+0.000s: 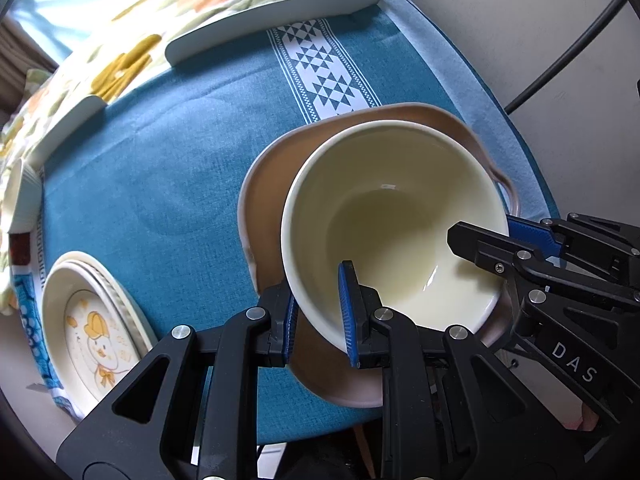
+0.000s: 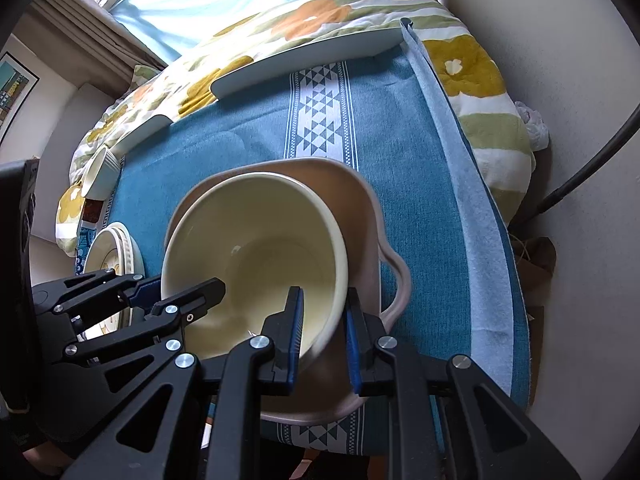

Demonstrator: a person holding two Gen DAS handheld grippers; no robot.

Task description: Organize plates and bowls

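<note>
A cream bowl (image 1: pixel 384 216) sits tilted inside a pink handled dish (image 1: pixel 272 184) on the blue tablecloth. My left gripper (image 1: pixel 320 312) is shut on the bowl's near rim, one pad inside and one outside. My right gripper (image 2: pixel 324 336) is shut on the bowl's (image 2: pixel 256 248) right rim the same way, above the pink dish (image 2: pixel 360 216). Each gripper shows in the other's view: the right one (image 1: pixel 496 240) and the left one (image 2: pixel 176 292). A stack of cream plates with a duck picture (image 1: pixel 92 332) lies at the left, also in the right wrist view (image 2: pixel 116 252).
The blue tablecloth (image 1: pixel 180 152) covers a small table with a white patterned band (image 1: pixel 320 68). A ribbed cup (image 2: pixel 100 172) stands at the far left. A floral quilt (image 2: pixel 304 24) lies beyond the table. A wall and a black cable (image 2: pixel 580 172) are at the right.
</note>
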